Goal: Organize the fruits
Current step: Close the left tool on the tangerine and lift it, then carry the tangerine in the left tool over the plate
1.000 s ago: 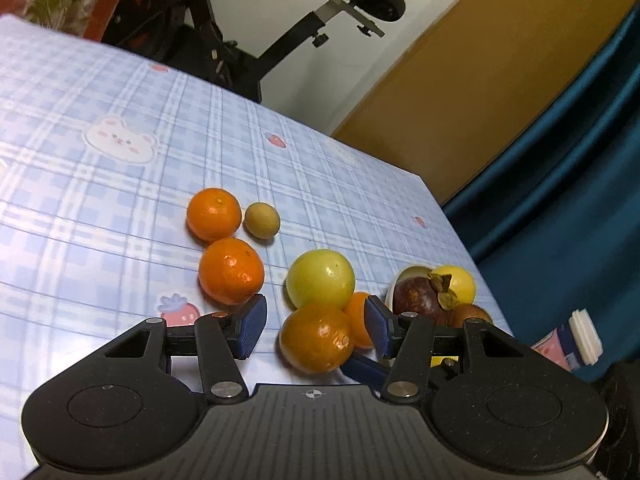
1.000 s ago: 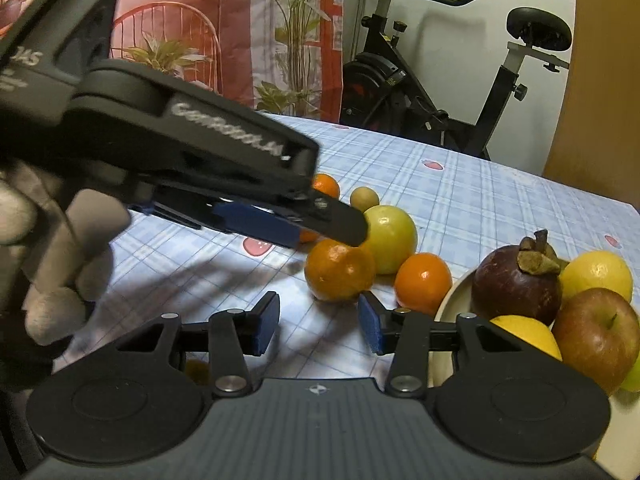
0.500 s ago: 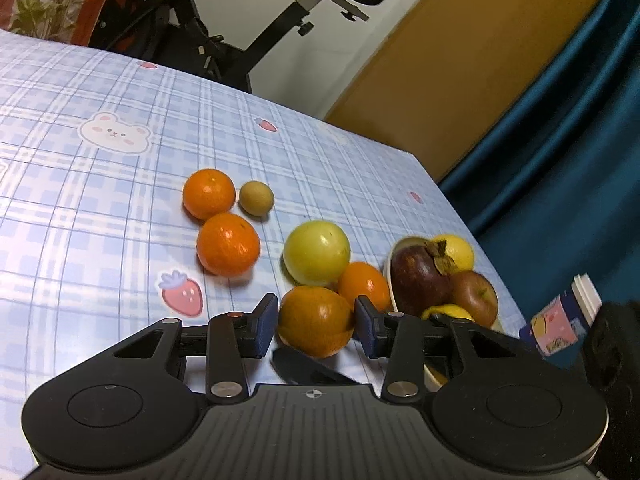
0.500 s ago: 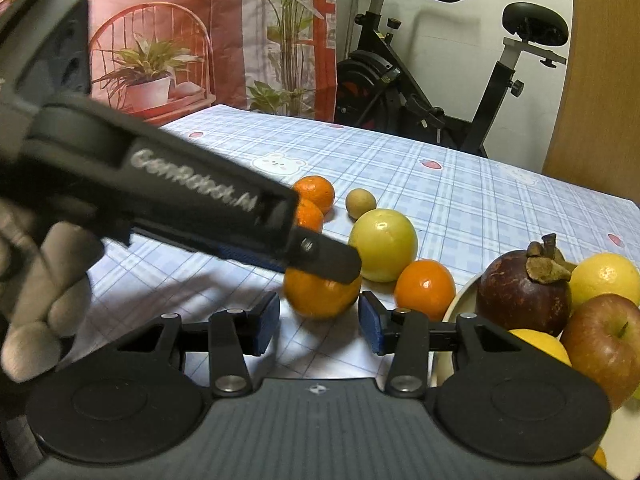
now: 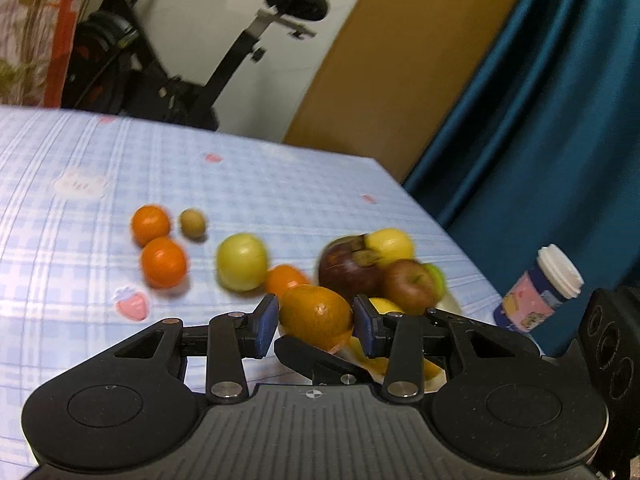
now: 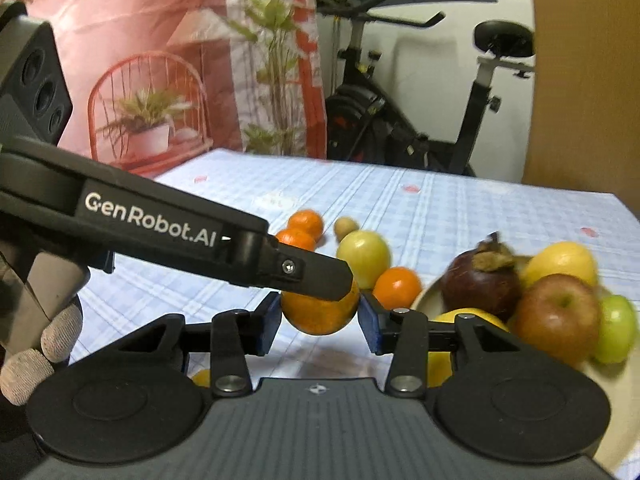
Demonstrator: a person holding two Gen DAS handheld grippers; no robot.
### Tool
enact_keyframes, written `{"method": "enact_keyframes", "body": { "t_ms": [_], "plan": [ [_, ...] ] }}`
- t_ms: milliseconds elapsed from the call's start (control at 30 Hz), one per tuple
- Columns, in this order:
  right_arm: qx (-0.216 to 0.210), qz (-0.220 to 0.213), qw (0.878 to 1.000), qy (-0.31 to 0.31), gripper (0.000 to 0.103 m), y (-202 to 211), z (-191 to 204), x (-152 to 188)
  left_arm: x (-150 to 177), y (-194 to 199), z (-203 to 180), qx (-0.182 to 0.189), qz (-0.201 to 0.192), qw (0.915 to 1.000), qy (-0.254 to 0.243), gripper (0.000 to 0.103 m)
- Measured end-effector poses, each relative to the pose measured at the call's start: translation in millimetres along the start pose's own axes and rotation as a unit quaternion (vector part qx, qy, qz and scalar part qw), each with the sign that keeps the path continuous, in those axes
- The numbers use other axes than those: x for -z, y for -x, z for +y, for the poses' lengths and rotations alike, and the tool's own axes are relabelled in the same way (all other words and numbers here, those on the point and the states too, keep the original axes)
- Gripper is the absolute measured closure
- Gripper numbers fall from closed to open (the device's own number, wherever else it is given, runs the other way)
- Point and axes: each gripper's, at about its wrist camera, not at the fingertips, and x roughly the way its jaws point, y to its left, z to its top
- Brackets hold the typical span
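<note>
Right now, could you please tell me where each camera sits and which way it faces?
Left wrist: on the left hand-held gripper, facing the table's far right corner and blue curtain; its fingers clamp an orange.
Right wrist: on the right hand-held gripper, facing the exercise bike; the gloved left hand shows.
Shared: that orange, the mangosteen.

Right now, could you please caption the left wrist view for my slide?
Left tongs grip an orange above the checked tablecloth, beside a full fruit plate.

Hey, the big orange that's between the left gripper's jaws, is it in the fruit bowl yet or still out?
Still out. The big orange is clamped in the left gripper, lifted off the tablecloth, beside the bowl, not among its fruit.
</note>
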Motion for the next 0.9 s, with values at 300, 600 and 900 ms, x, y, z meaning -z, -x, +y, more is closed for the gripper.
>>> {"method": "enact_keyframes", "body": {
  "t_ms": [300, 600, 900],
  "plan": [
    [0.037, -0.063, 0.996, -0.045, 0.059, 55, -34, -2, -10, -15, -76, 0.016, -0.007, 0.9955, -0.094, 0.06],
    [0.107, -0.086, 0.986, -0.095, 0.06, 90, -86, 6, -8, -76, -131, 0.047, 0.044, 0.987, -0.147, 0.059],
    [0.136, -0.062, 0.978, -0.144, 0.062, 92, -125, 26, 4, -109, -145, 0.044, 0.083, 0.9829, -0.158, 0.06]
  ]
}}
